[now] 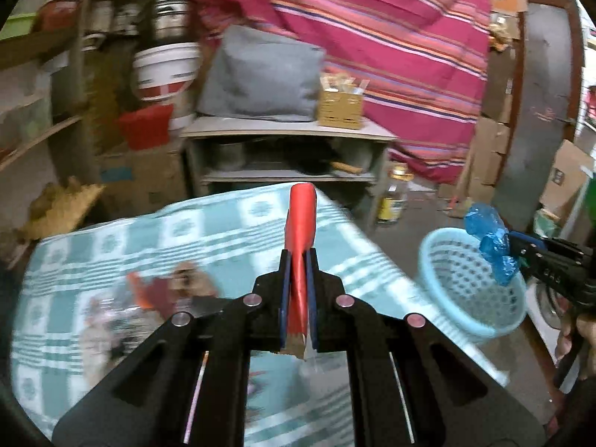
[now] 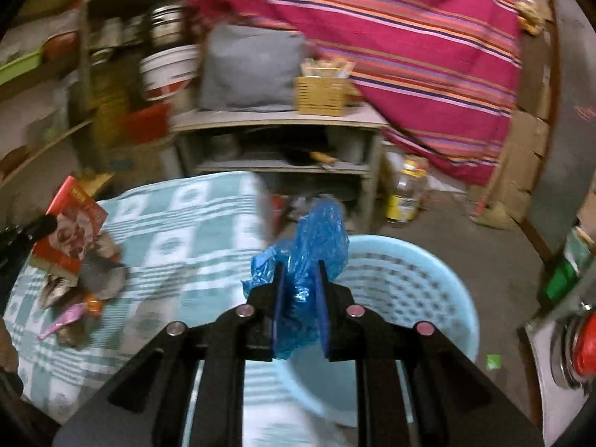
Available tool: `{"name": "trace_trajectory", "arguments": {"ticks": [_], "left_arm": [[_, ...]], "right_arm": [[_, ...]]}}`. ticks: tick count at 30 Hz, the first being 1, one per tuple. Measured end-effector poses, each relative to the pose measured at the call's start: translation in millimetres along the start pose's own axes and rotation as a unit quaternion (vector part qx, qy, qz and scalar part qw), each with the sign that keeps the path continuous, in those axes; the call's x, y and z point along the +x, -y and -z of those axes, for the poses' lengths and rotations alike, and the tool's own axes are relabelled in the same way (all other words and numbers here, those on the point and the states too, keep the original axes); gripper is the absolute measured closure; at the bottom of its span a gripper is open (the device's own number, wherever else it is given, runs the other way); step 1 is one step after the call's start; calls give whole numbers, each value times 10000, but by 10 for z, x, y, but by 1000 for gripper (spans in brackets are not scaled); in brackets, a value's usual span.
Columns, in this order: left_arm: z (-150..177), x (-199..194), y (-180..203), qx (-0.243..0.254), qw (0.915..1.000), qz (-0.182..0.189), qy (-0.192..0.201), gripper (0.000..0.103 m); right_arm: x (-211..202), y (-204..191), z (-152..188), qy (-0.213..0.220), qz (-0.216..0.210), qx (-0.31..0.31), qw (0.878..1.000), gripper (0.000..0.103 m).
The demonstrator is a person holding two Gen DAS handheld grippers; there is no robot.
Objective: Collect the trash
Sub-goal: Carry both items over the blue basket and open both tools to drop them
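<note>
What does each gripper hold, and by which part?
Left gripper clamps a red packet near its lower end; right gripper pinches a crumpled blue plastic bag around its middle.

Dim, motion-blurred fisheye views (edges perhaps darkest)

A dim, cluttered room: a striped magenta cloth (image 1: 391, 37) hangs behind a grey shelf unit (image 1: 287, 152) bearing a grey cushion (image 1: 260, 70), with cardboard boxes (image 1: 491, 156) on the bare concrete floor (image 1: 428, 205).

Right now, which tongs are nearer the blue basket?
Right. The right tongs, holding blue plastic, hang over the basket; the left tongs, holding a red packet, are over the table.
</note>
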State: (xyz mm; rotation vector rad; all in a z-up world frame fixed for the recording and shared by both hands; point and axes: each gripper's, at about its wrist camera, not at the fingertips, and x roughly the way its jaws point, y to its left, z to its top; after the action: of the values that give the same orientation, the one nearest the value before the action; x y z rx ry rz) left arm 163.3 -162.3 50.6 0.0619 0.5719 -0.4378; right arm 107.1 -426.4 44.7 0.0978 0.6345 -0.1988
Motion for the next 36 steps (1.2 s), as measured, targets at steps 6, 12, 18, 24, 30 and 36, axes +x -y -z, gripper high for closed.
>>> {"name": "trace_trajectory", "arguments": {"ticks": [6,12,18,24,30,36], "left_arm": [[43,288,771,270,9980,564,-31,96],[47,654,1378,414,9939,998,-228,96],[67,1033,1875,631,9899,1192,-432,95],[80,1303,2075,780,9878,1197,-614,91],[90,1299,2009,773,9889,1106,-617,47],[47,1122,1735,593,9934,870,-451,21]], "right_arm": [[121,553,143,-90,255,304,9992,87],[237,986,264,-195,234,714,9970,87],[229,1245,308,-77,261,1053,9941,87],[328,1298,349,-112,315,1037,9940,87],[333,1290,350,-101,273,1011,9945,87],[356,1232,361,-136,275,950,9950,87]]}}
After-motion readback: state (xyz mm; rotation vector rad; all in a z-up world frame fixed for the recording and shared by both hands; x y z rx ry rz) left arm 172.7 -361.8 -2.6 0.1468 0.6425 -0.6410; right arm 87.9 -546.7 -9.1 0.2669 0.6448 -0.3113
